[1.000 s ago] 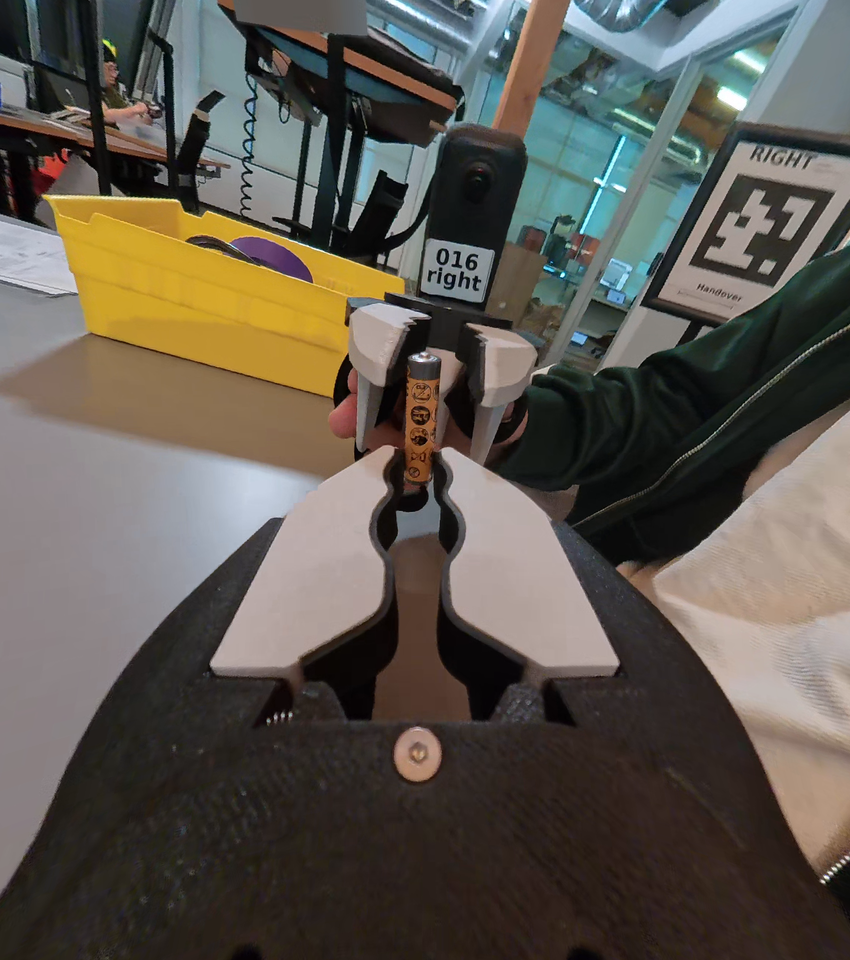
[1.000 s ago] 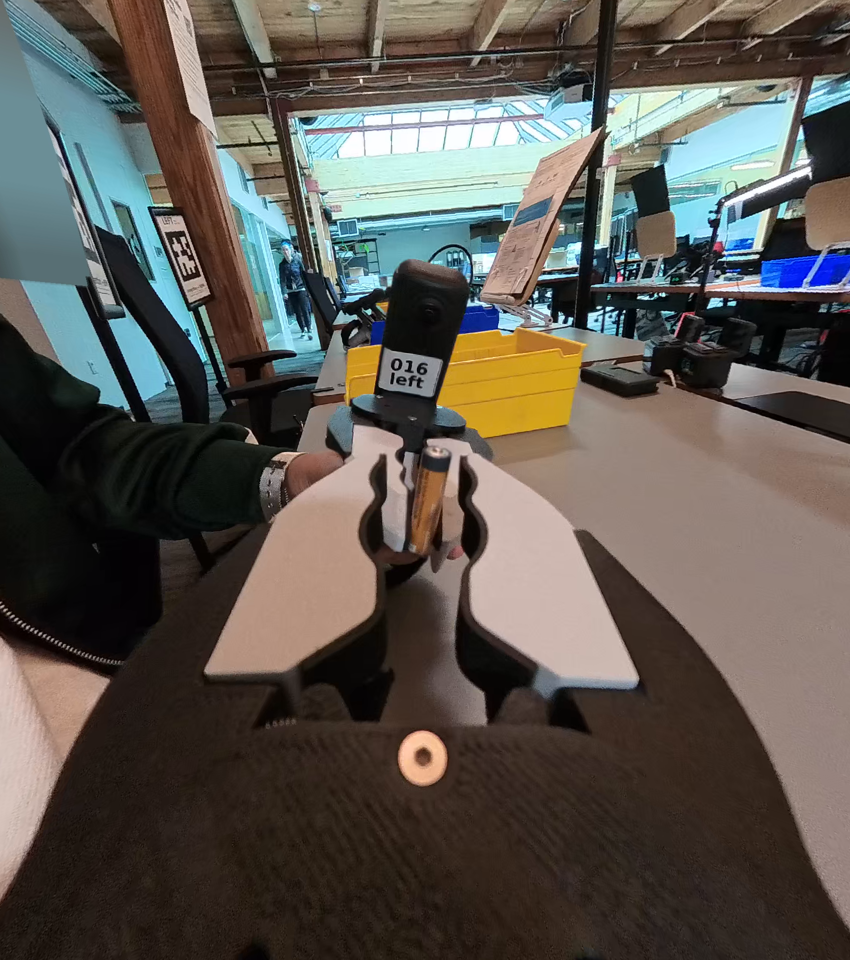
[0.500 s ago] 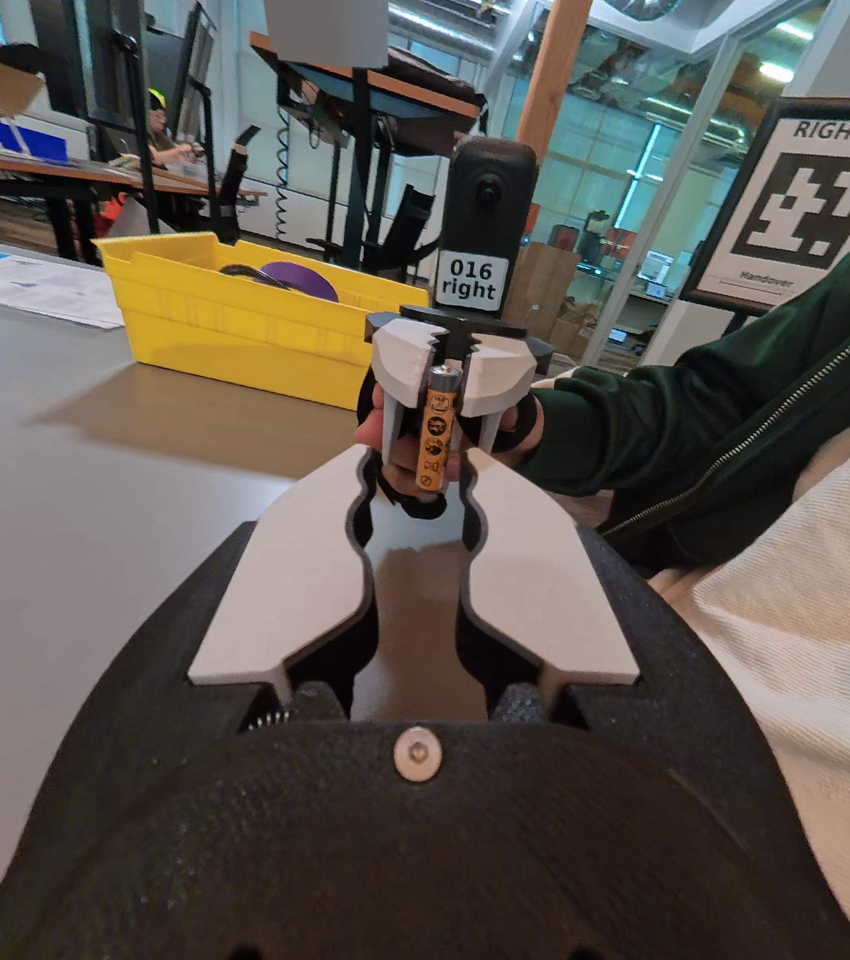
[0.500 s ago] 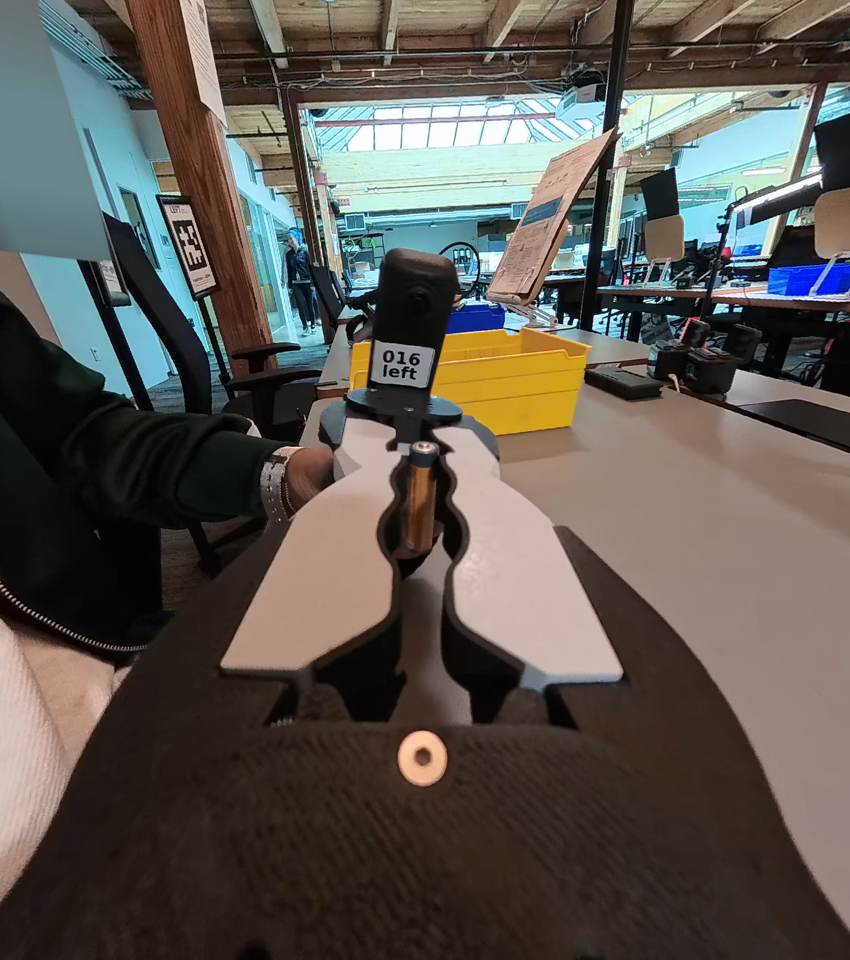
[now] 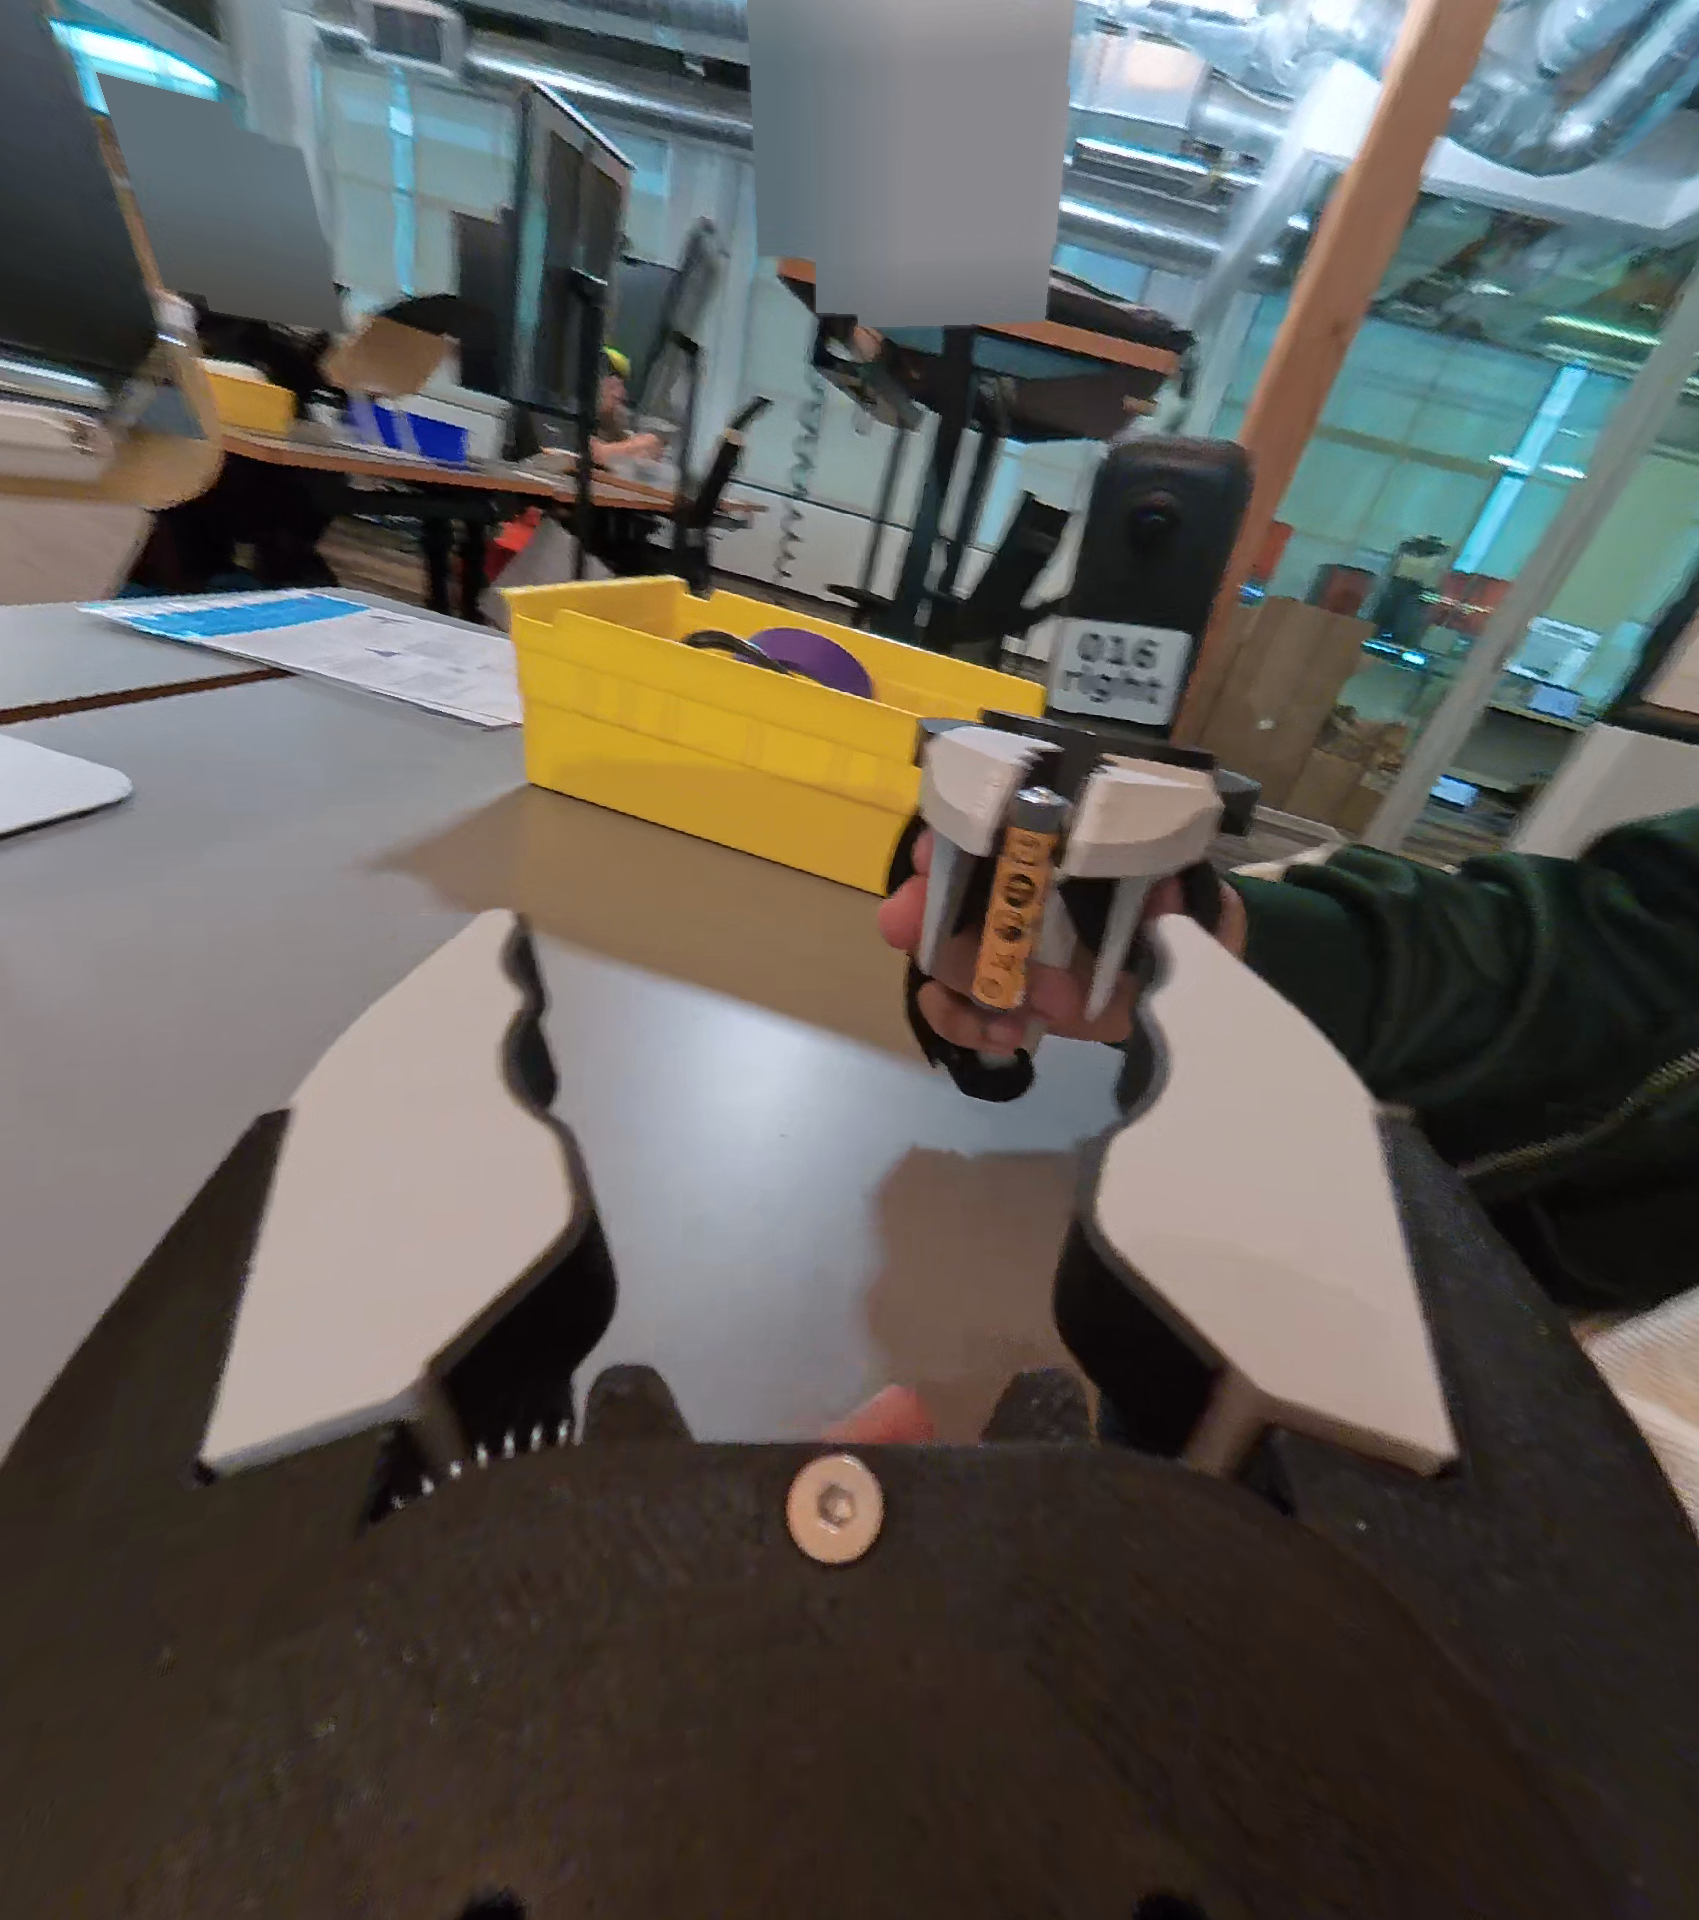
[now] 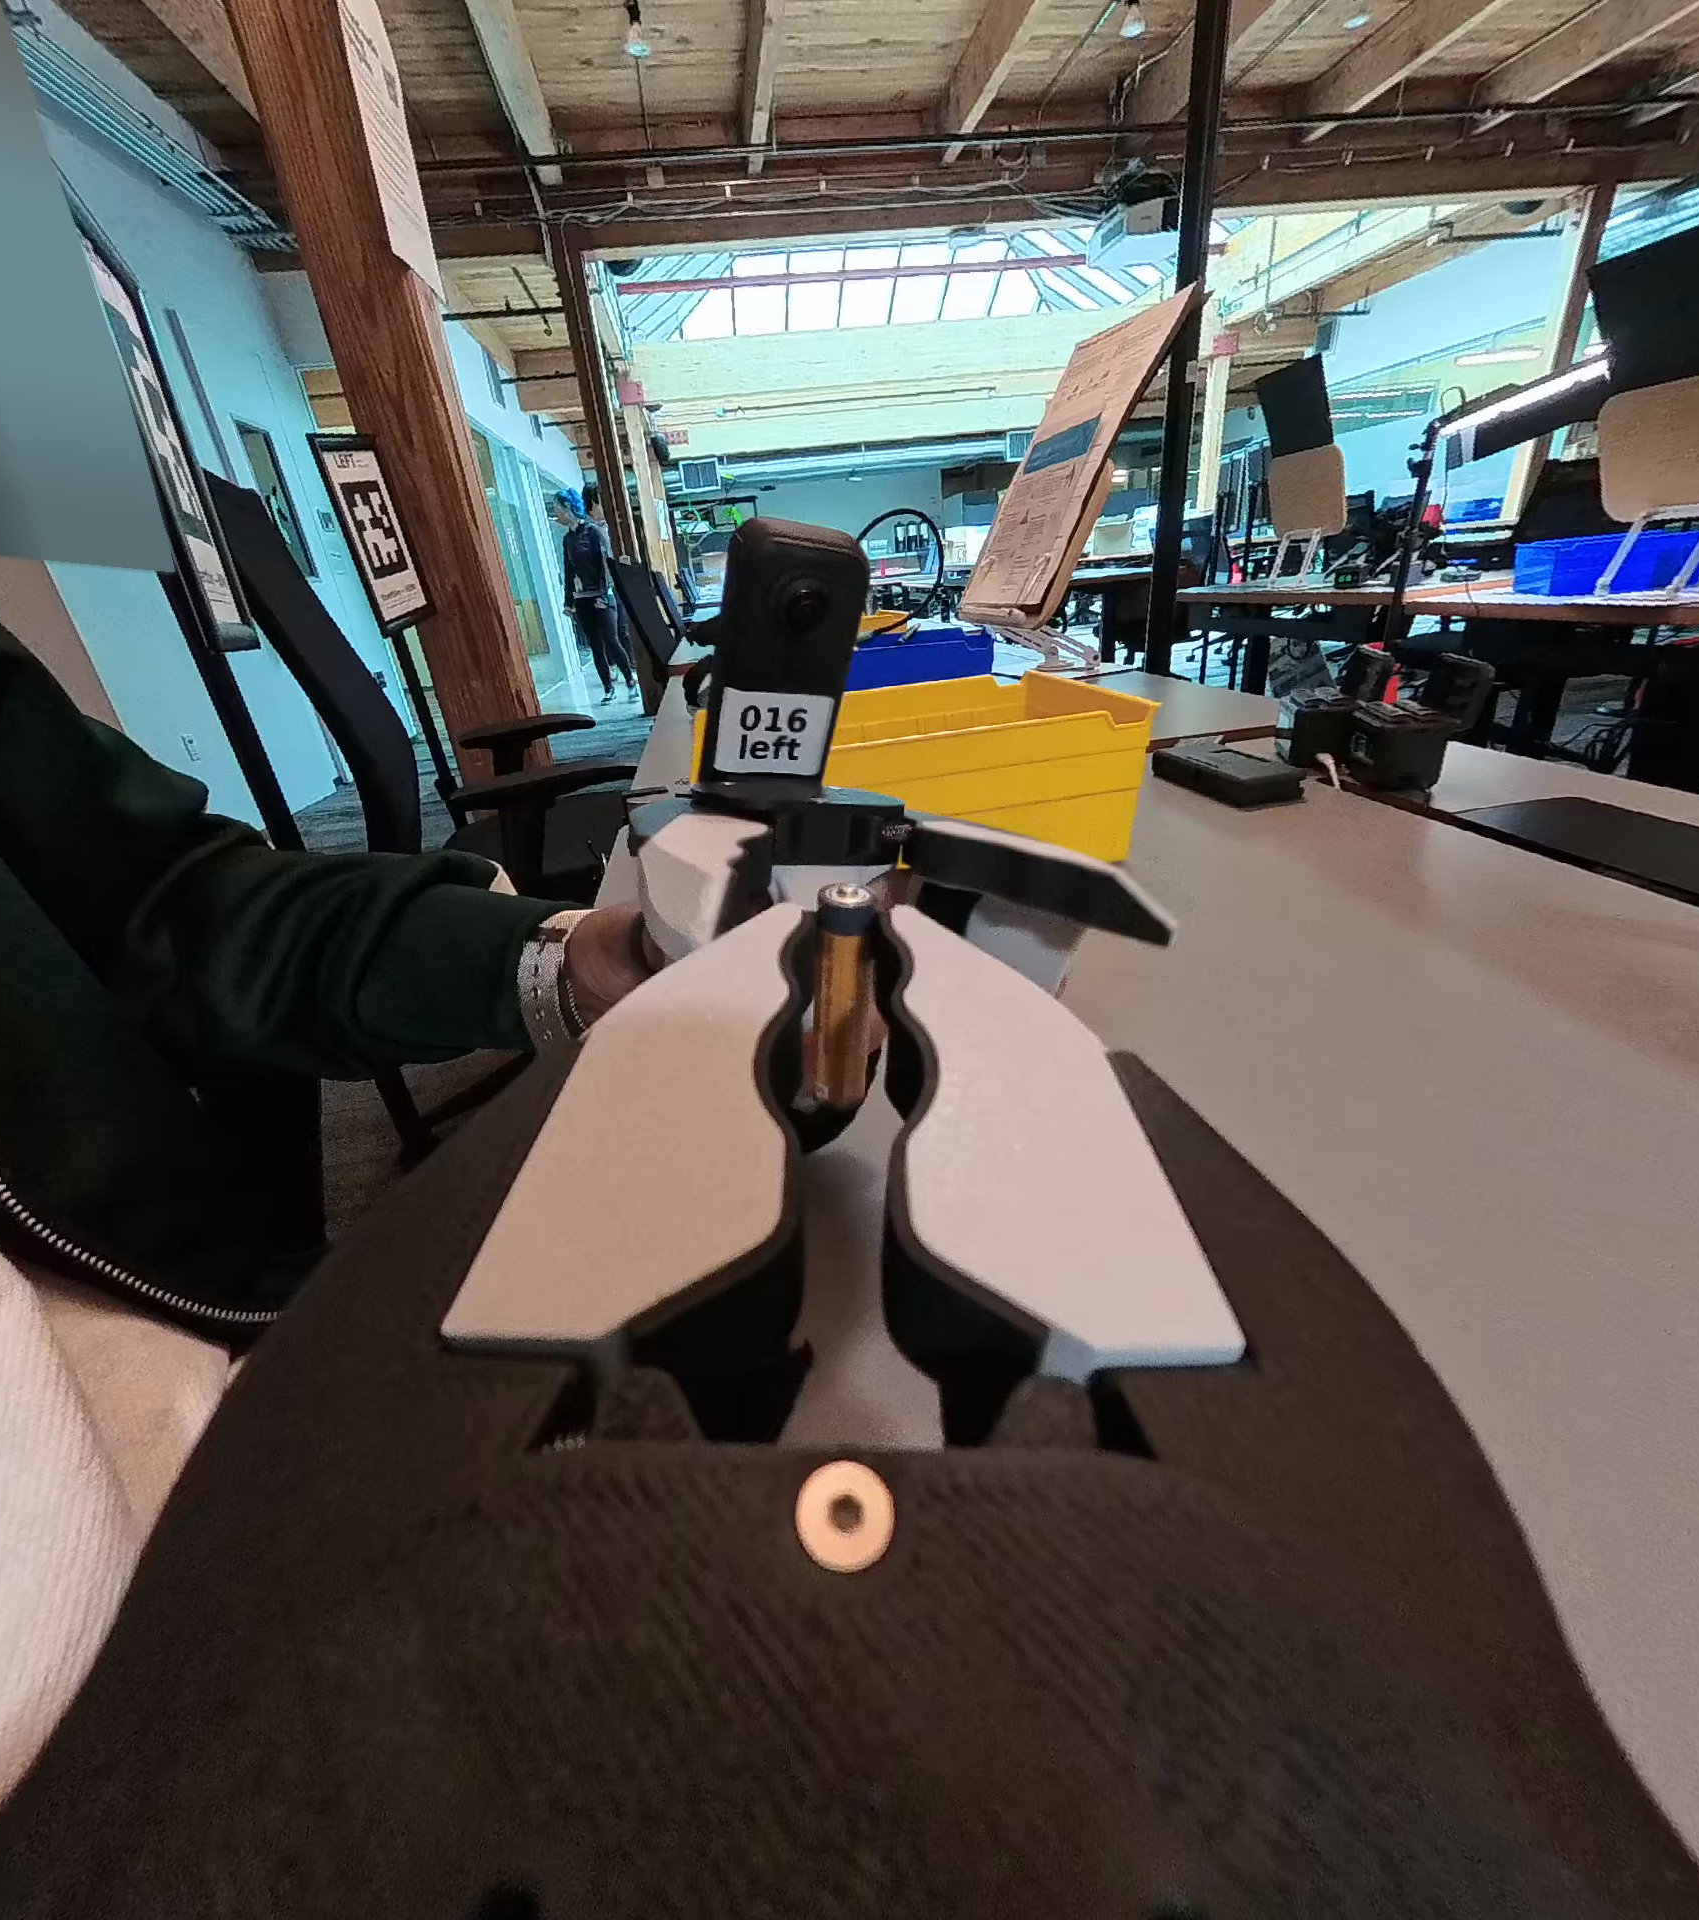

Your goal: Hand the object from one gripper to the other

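Grey table [image 5: 149, 966] carries a yellow bin [image 5: 720, 769] at the far side; a person in a dark green sleeve [image 5: 1510, 977] holds both tools above it.

Left gripper [image 5: 829, 997]: fingers spread wide, nothing between them, only bare tabletop in the gap. In the right wrist view it sits just behind the battery, jaws apart and clear of it.

Right gripper [image 6: 840, 997]: white fingers [image 6: 1011, 1101] clamped on the battery [image 6: 840, 1008], which stands upright in the notch near the tips, terminal end up. Left wrist view agrees: battery [image 5: 1011, 914] pinched between the far gripper's fingers, off to the right of the left gripper's axis.

Judgement: transfer looks complete, battery carried by the right tool alone, no shared grip. Remaining: at most separating the tools and setting the battery down; the task names no further step.
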A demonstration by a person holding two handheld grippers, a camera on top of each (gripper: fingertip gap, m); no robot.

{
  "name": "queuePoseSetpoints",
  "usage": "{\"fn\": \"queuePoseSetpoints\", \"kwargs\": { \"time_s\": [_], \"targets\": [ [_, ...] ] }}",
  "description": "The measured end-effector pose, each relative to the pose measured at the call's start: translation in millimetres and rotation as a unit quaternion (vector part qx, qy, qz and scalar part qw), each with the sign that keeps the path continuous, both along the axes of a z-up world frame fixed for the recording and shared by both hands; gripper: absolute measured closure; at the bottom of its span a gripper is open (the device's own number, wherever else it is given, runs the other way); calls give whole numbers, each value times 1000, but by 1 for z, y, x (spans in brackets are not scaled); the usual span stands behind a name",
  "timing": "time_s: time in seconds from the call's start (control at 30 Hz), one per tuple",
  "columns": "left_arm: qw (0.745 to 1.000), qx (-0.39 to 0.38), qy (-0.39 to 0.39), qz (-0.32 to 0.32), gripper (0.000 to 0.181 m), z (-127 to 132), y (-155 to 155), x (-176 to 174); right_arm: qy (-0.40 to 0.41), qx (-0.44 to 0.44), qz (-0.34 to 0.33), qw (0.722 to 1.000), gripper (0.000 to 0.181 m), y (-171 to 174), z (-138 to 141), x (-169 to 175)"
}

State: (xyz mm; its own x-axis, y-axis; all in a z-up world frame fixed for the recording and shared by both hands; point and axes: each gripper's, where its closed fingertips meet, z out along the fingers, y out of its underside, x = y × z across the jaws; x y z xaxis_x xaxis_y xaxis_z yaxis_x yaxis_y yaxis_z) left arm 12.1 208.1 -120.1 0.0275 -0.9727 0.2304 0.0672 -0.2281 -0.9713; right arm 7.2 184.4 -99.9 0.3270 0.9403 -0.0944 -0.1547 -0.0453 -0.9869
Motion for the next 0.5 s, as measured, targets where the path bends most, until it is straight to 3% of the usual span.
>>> {"fn": "queuePoseSetpoints", "kwargs": {
  "time_s": [0.03,0.23,0.37,0.5],
  "targets": [
    [1000,-2,4,-27,88,-2,-8,2,0,0,1,1000,171,0,0,0],
    [995,13,35,-92,133,-11,-30,8,0,0,5,1000,171,-2,0,-3],
    [994,25,43,-102,144,-14,-36,11,-1,1,9,1000,171,-4,0,-5],
    [992,33,38,-114,170,-11,-41,10,-4,1,10,1000,171,-4,-1,-6]
  ]
}}
